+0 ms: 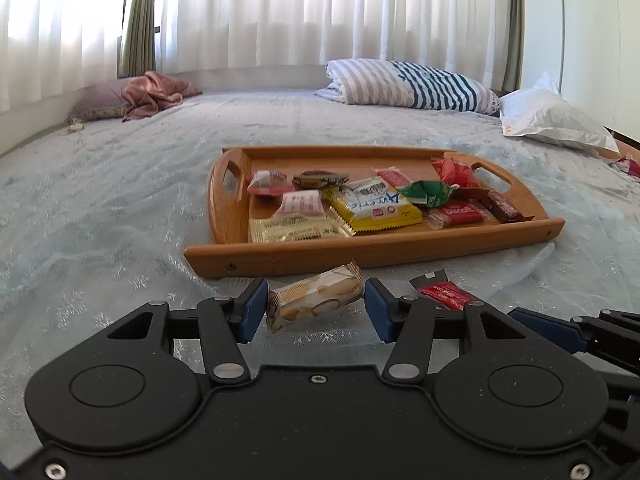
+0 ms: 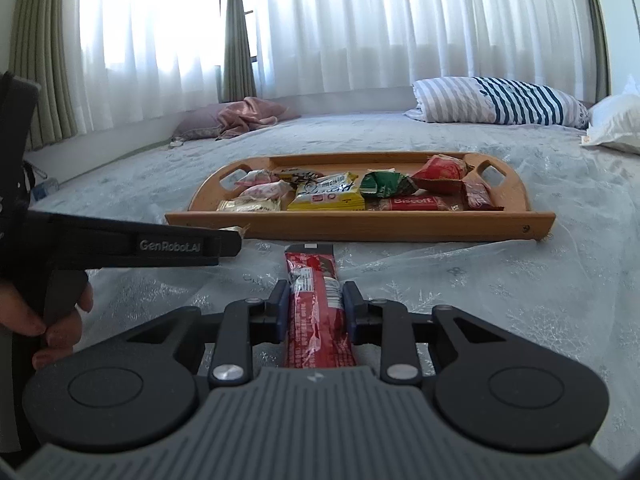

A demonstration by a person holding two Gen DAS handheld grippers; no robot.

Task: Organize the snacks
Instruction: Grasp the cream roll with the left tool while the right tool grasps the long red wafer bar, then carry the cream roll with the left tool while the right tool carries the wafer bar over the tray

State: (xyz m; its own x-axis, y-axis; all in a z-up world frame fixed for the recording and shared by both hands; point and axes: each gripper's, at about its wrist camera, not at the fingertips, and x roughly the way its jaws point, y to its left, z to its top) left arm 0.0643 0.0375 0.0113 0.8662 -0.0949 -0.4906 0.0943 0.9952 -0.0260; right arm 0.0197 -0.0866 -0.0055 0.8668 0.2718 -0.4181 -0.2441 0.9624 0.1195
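Item: wooden tray (image 1: 372, 254), two cut-out handles, set on a bed (image 1: 120, 200) under a pale blue lace-patterned cover. Contents, left wrist view: gold-wrapped biscuit pack (image 1: 298, 230) at the tray's 7 o'clock corner; two pink-and-white packets (image 1: 302, 203) toward 9 and 10 o'clock; dark-wrapped piece (image 1: 320, 179) at 11 o'clock; yellow pack with white panel (image 1: 374, 204) at centre; green twisted wrapper (image 1: 428, 192) just right of it; red crumpled bag (image 1: 456, 172) at 2 o'clock; red Biscoff bar (image 1: 458, 213) at 5 o'clock; dark red bar (image 1: 500, 206) at 4 o'clock.

Item: beige biscuit packet (image 1: 316, 300), on the cover at the tray's 6 o'clock, outside the near wall. Left tool (image 1: 316, 306) stood either side of it, blue pads touching or nearly touching the packet's ends; firm pinch could not be confirmed.

Item: long red snack bar (image 2: 316, 312), also on the cover short of the tray. Right tool (image 2: 316, 310) was pressed onto its sides, pinching it.

Background: striped pillow (image 1: 412, 84), white pillow (image 1: 552, 120), pink cloth (image 1: 156, 94).
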